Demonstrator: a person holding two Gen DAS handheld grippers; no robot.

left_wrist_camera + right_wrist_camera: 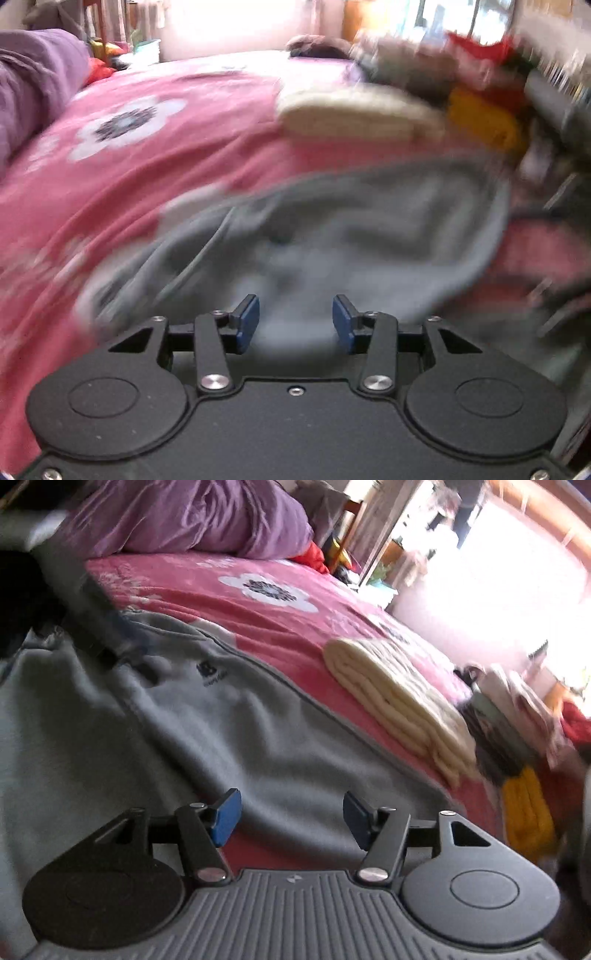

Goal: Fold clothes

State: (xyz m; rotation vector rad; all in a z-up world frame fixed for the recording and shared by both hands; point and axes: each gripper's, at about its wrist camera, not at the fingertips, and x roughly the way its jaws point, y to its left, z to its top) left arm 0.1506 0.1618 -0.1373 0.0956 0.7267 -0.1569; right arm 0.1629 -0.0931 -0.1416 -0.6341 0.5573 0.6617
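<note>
A grey sweatshirt [155, 701] with a small dark chest logo lies spread and wrinkled on the pink flowered bedspread [207, 590]. In the left wrist view the same grey sweatshirt [332, 229] is blurred and bunched just ahead of my left gripper [295, 321], which stands open with nothing between its blue pads. My right gripper [291, 818] is open too, low over the sweatshirt's near edge, holding nothing. A dark blurred shape [99, 627] crosses the sweatshirt's upper left in the right wrist view.
A folded cream knit [399, 705] lies on the bed past the sweatshirt. Beyond it sits a pile of folded clothes [476, 85], with yellow [528, 812] and red pieces. A purple duvet [192, 517] is heaped at the bed's head. A bright window glares behind.
</note>
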